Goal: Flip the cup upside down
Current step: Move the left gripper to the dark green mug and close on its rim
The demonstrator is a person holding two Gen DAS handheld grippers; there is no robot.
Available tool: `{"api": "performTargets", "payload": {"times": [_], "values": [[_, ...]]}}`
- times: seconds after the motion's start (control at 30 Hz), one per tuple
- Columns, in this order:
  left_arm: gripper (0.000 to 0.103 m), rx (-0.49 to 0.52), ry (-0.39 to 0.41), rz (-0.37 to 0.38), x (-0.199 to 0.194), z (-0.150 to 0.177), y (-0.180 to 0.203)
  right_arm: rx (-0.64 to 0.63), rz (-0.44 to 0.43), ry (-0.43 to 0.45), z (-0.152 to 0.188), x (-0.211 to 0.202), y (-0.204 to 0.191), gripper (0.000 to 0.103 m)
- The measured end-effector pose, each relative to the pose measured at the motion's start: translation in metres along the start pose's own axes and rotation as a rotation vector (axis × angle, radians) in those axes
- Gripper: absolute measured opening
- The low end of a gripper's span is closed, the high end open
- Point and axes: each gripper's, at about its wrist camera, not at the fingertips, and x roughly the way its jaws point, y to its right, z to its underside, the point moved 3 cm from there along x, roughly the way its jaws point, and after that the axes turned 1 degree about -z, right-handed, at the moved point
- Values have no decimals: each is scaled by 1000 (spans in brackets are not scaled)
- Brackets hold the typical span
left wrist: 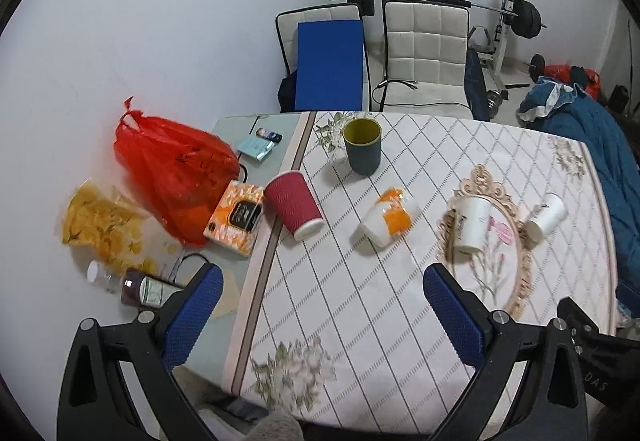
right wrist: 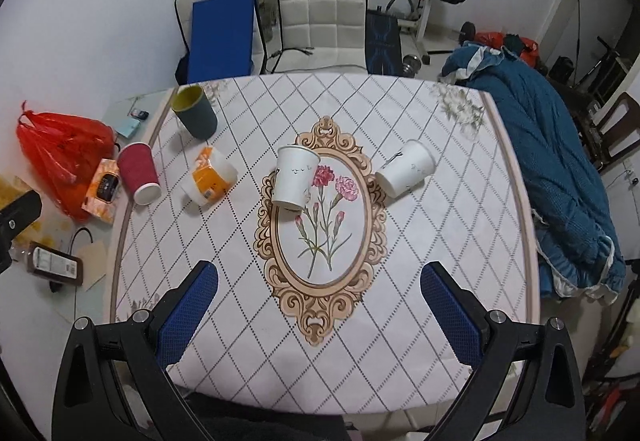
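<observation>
Both claws, left (left wrist: 320, 317) and right (right wrist: 318, 315), gape empty; orange-and-white cup (left wrist: 387, 219) blurred.

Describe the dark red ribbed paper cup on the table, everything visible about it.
The dark red ribbed paper cup has a rippled, corrugated-looking sleeve wall and a plain white band at its narrow end. It appears to stand upside down, wide mouth on the patterned tablecloth and white base up, though fisheye distortion makes it look tilted. It sits near the cloth's left border, beside the orange tissue pack, whether touching cannot be told. Neither gripper touches it; it looks undamaged.
</observation>
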Motion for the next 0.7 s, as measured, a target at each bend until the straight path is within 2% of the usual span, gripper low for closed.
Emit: {"api": "performTargets", "payload": {"times": [0.2,0.4,0.7], "values": [[103,44,56,-6,62,-30,2,5,40,-54,-15,61,-5,103],[103,67,37,35,130,-60,2,42,82,-126,-38,120,-16,103],[102,73,-13,80,223,-94,14,66,114,-123,-86,192,-41,103]]}}
